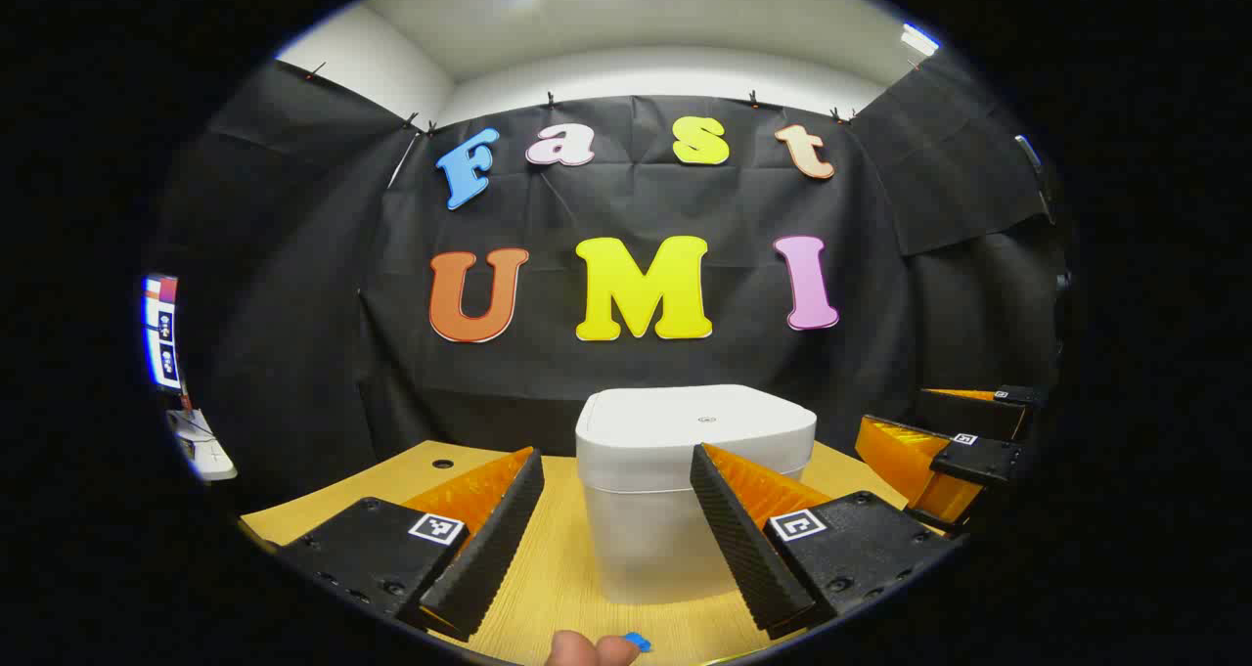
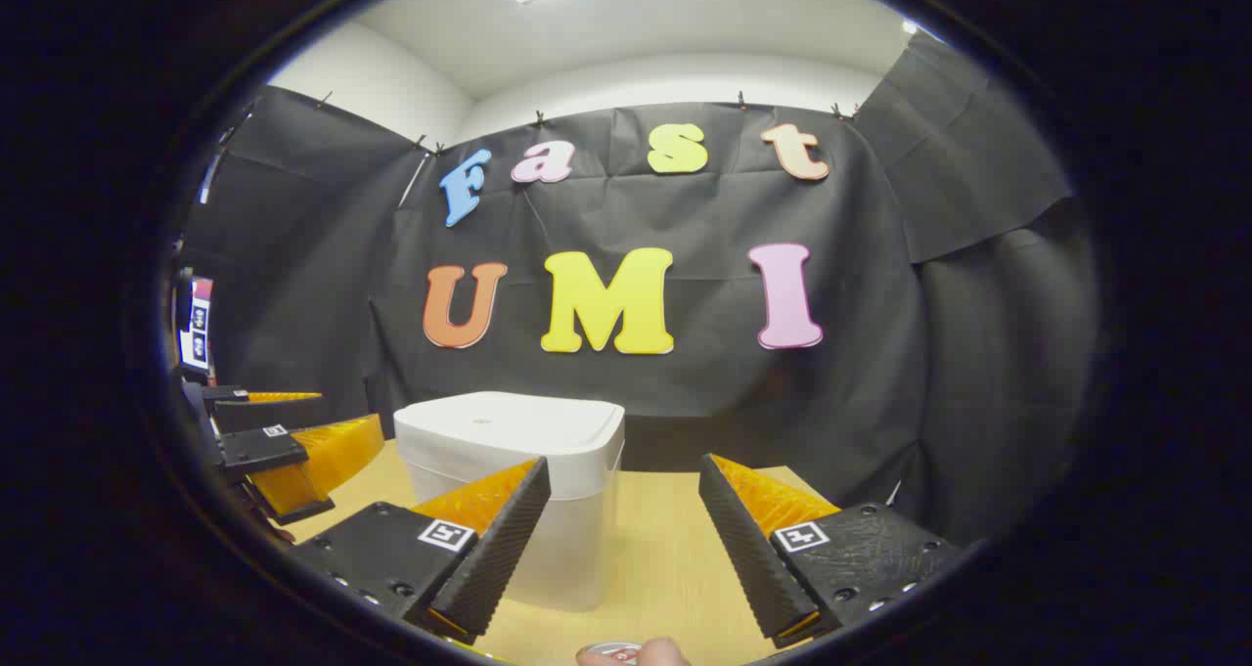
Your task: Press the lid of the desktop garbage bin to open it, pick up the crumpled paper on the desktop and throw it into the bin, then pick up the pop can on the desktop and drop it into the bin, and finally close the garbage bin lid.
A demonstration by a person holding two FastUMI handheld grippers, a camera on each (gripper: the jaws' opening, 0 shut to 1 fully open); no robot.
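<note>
The white desktop bin (image 1: 685, 480) stands on the wooden table (image 1: 548, 578) with its lid (image 1: 696, 417) down flat. My left gripper (image 1: 616, 456) is open and points straight at the bin's front, with nothing held between its fingers. In the right gripper view the bin (image 2: 509, 470) sits left of centre. My right gripper (image 2: 624, 463) is open too, aimed past the bin's right side, with nothing in it. A round silvery can top (image 2: 606, 652) peeks in at the bottom edge. Each gripper also shows beside the other: right gripper (image 1: 895, 407), left gripper (image 2: 333, 417).
A small blue bit (image 1: 638, 640) and a fingertip-like shape (image 1: 587, 651) sit at the bottom edge of the left gripper view. The table has a cable hole (image 1: 442, 464) at the back left. A screen (image 1: 161, 329) stands far left. Black cloth walls close the back.
</note>
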